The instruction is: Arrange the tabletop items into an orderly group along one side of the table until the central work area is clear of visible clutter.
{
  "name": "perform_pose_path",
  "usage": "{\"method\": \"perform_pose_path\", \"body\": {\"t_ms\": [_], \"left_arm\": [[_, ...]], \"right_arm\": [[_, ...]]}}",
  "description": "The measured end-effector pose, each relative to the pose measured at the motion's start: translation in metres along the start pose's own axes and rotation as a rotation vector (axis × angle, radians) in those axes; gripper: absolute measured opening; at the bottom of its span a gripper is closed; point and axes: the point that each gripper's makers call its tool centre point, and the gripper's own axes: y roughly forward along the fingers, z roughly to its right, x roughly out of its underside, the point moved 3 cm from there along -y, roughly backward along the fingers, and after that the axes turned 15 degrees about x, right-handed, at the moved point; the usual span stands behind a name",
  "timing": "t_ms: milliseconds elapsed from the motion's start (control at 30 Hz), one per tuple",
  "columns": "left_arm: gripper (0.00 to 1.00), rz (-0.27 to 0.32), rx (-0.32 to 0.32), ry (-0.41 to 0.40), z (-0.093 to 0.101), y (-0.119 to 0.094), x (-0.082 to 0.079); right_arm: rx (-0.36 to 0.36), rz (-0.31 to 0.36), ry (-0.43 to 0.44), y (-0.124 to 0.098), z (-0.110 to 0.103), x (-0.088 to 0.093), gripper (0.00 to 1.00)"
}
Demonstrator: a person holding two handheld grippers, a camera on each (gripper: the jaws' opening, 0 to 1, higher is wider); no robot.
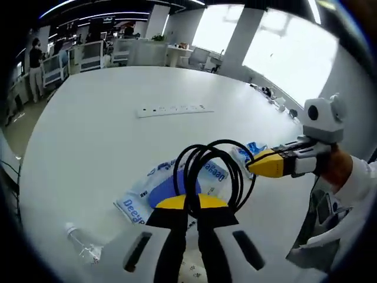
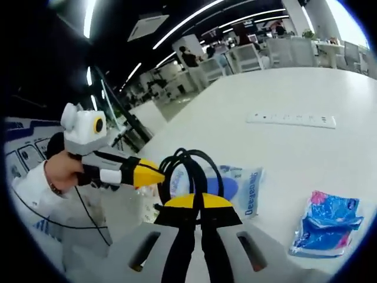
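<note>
A coil of black cable [image 1: 209,171] hangs above the white table [image 1: 118,135], held from two sides. My left gripper [image 1: 194,205] is shut on its lower edge. My right gripper [image 1: 252,167], yellow-tipped, comes in from the right and meets the coil's right side. In the right gripper view, the same cable coil [image 2: 185,171] rises from my right gripper [image 2: 197,203], whose jaws are closed, and the left gripper [image 2: 159,175] touches it from the left. Under the coil lies a white-and-blue printed packet [image 1: 147,194] [image 2: 238,186].
A white power strip [image 1: 171,109] [image 2: 291,119] lies farther out on the table. A blue-and-pink packet [image 2: 327,227] sits to the right, and a clear plastic wrapper [image 1: 82,244] at the near left. Chairs, desks and people stand beyond the far edge.
</note>
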Motion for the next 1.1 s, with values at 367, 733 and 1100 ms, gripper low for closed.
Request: {"method": "perform_pose_path", "body": {"t_ms": [367, 733, 1100], "left_arm": [[0.01, 0.049, 0.03, 0.039, 0.052, 0.012, -0.018], [0.0, 0.055, 0.085, 0.067, 0.108, 0.039, -0.019], [0.01, 0.025, 0.149, 0.075, 0.147, 0.067, -0.01]], "right_arm": [[0.038, 0.042, -0.006, -0.05, 0.028, 0.0, 0.0], [0.091, 0.054, -0.005, -0.101, 0.061, 0.014, 0.0], [0.143, 0.048, 0.02, -0.138, 0.09, 0.033, 0.0]]}}
